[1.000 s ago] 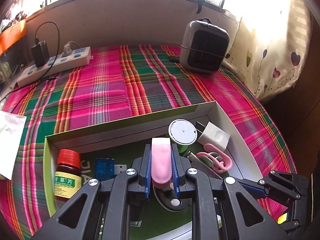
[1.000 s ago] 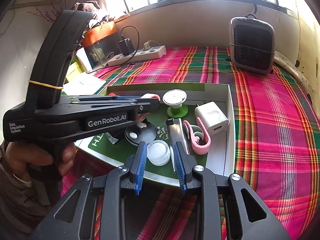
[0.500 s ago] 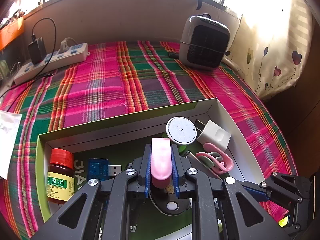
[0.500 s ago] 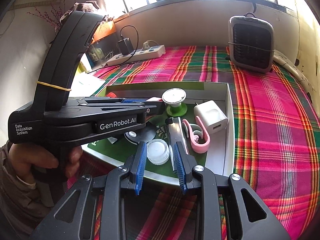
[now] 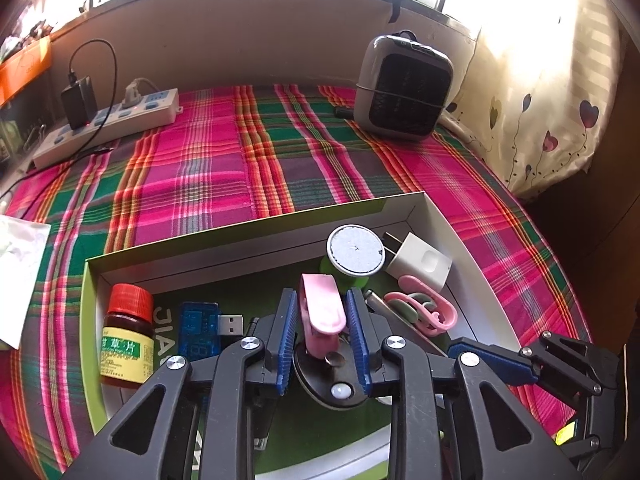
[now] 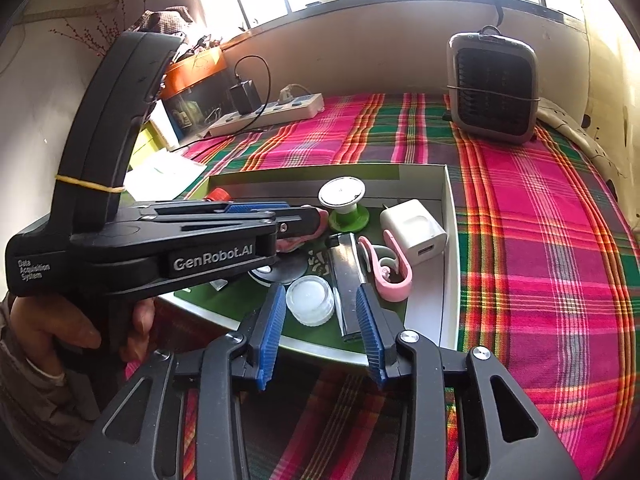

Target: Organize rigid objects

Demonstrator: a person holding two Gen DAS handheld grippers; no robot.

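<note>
A shallow white box [image 5: 472, 248] with a green floor holds the objects. My left gripper [image 5: 323, 312] is open, its blue pads standing apart on either side of a pink clip [image 5: 322, 308] that tilts left between them, above a black round base [image 5: 336, 384]. In the right wrist view the left gripper [image 6: 304, 220] reaches over the box [image 6: 446, 208]. My right gripper [image 6: 320, 316] is open and empty at the box's near edge, over a clear round lid [image 6: 310, 300] and a silver lighter [image 6: 348, 280].
In the box: a red-capped medicine bottle [image 5: 128, 336], a blue USB stick [image 5: 200, 330], a green-footed round stand [image 5: 355, 250], a white charger [image 5: 418, 266], a pink-green hook [image 5: 420, 308]. On the plaid cloth: a heater [image 5: 404, 88], a power strip [image 5: 108, 124]. Papers [image 5: 20, 272] lie left.
My left gripper's jaws have opened and let go of the pink clip, which now leans left between them. The left view has shifted slightly. The right gripper has stayed put.
</note>
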